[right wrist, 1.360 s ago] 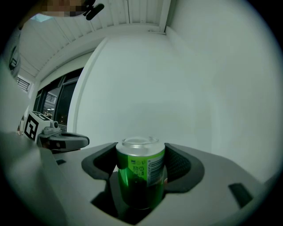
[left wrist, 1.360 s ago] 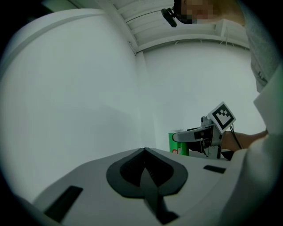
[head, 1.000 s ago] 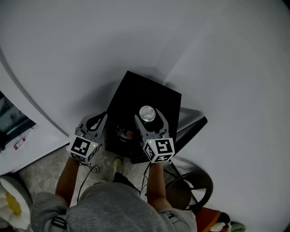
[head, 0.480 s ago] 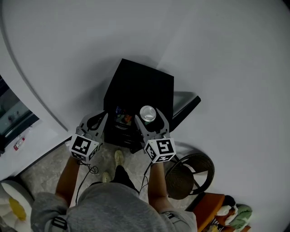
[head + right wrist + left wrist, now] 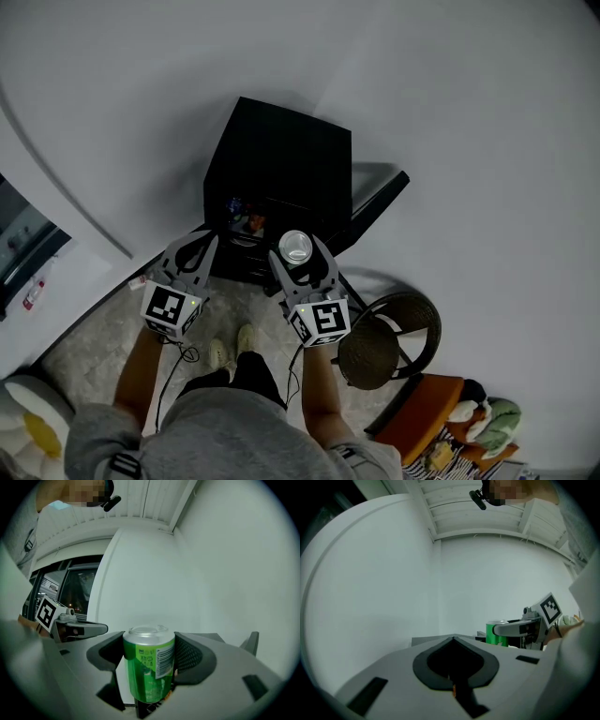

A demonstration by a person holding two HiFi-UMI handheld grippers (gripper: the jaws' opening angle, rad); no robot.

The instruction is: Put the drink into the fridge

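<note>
Between the jaws of the right gripper (image 5: 298, 259), a green drink can (image 5: 149, 667) was clamped upright, just in front of the fridge (image 5: 281, 159). The fridge door (image 5: 377, 201) stood open to the right, and the shelves inside carried a few small items. The left gripper (image 5: 453, 641) was closed on nothing, near the fridge's left front corner. Status: pickup and door opening appeared complete. Remaining: set the can on a shelf, release it, and probably shut the door.
</note>
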